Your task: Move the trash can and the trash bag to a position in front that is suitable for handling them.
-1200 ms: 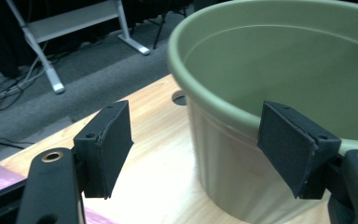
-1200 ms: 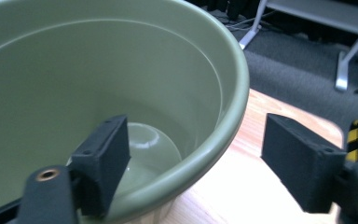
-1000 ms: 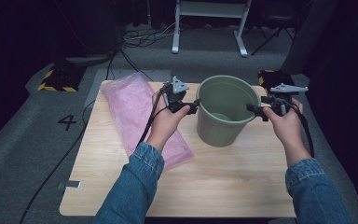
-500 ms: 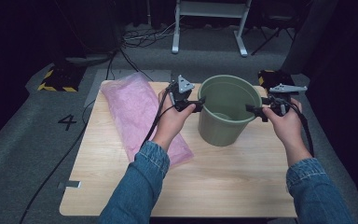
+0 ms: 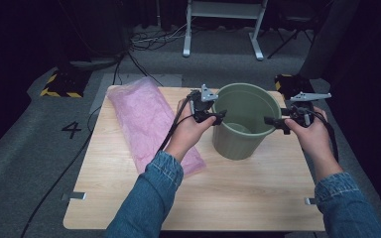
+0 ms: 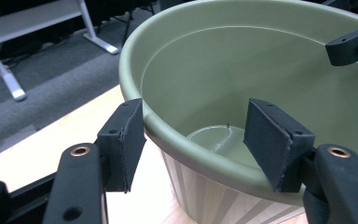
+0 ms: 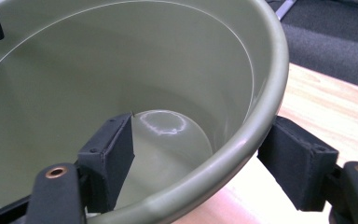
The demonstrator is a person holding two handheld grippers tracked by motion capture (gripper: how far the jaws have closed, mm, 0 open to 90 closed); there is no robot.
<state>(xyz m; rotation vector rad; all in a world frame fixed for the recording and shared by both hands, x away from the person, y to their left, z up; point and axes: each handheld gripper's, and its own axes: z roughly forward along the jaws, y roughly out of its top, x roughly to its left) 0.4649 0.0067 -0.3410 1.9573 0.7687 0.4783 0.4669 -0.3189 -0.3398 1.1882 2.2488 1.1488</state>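
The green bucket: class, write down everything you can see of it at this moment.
The sage-green round plastic bucket stands upright on the pale wooden table, right of a pink plastic bag. It tapers toward its base, has a thick rolled rim, and looks empty, with a glossy floor. The left tongs and right tongs each straddle the rim on opposite sides, jaws open, one inside and one outside the wall.

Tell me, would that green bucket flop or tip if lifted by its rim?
The green bucket looks like stiff moulded plastic, so it should hold its shape. It appears empty, so probably light. With the left tool and right tool straddling opposite rim sides, tipping seems unlikely.
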